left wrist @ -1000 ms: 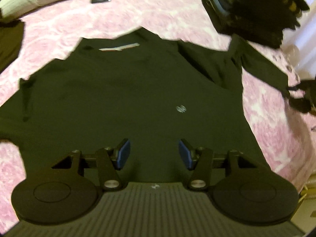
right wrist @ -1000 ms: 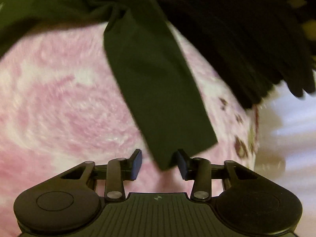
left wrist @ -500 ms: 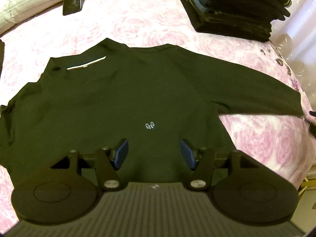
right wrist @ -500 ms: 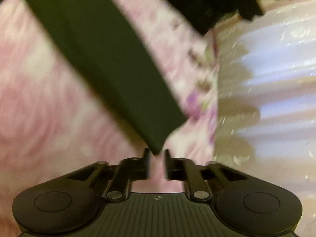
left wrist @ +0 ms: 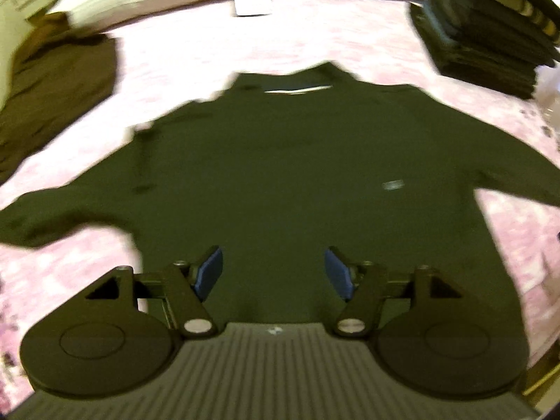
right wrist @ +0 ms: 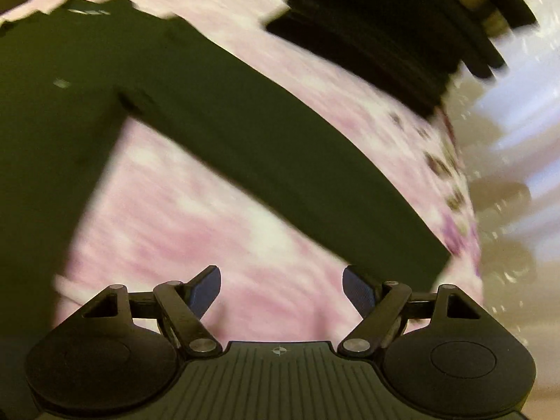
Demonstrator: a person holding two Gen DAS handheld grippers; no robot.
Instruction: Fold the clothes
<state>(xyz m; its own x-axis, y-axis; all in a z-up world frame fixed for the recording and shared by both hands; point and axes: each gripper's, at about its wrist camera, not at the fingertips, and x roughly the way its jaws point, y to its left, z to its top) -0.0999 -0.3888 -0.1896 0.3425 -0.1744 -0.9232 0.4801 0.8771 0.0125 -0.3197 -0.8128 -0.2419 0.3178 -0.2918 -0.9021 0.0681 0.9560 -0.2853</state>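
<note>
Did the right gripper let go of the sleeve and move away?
Yes. The right gripper was pinching the sleeve tip half a second ago; now its jaws stand wide open over the pink bedspread, and the cuff lies flat beyond its right finger.

Dark sleeve beyond parted jaws

left gripper agape, right gripper agape, empty
</note>
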